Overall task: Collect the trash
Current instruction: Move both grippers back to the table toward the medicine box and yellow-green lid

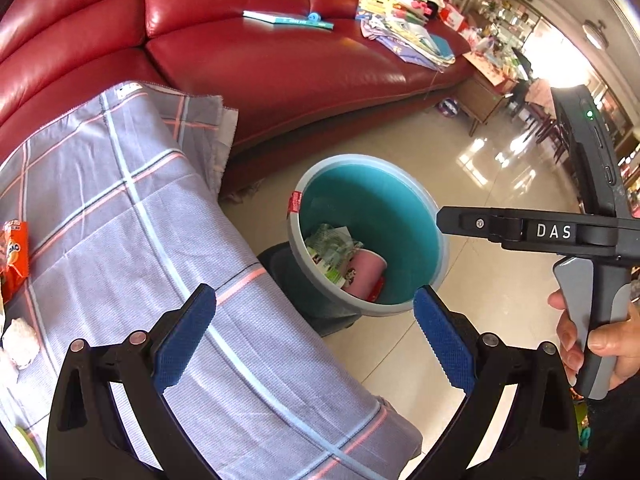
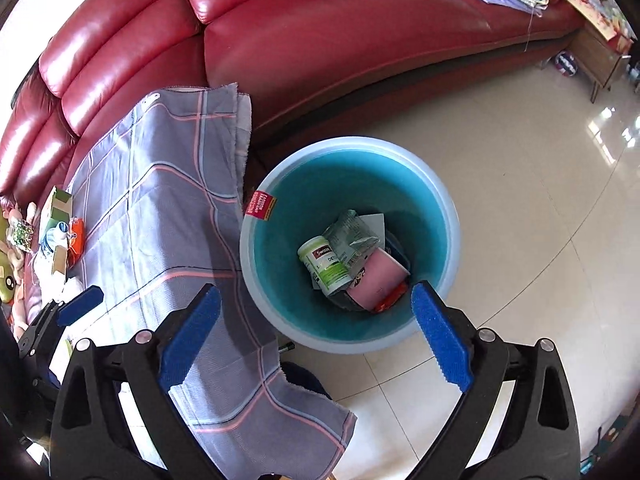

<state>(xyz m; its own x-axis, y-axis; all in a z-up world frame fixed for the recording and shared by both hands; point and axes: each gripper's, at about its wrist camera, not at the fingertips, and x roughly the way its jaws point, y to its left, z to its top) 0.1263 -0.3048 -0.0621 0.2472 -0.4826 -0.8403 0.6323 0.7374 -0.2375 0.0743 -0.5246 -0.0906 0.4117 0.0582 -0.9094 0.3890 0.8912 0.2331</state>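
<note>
A teal bin stands on the tiled floor beside the cloth-covered table. Inside lie a green-and-white bottle, a green wrapper and a pink box. My right gripper hangs open over the bin's near side with nothing between its blue pads. My left gripper is open and empty too, above the table's corner and the bin. On the table's left end lie an orange packet and a crumpled white tissue. The right wrist view also shows a carton there.
A plaid cloth covers the table. Behind it runs a red leather sofa with a book and a pile of folded clothes. A hand grips the other tool at right. Glossy tiles stretch right of the bin.
</note>
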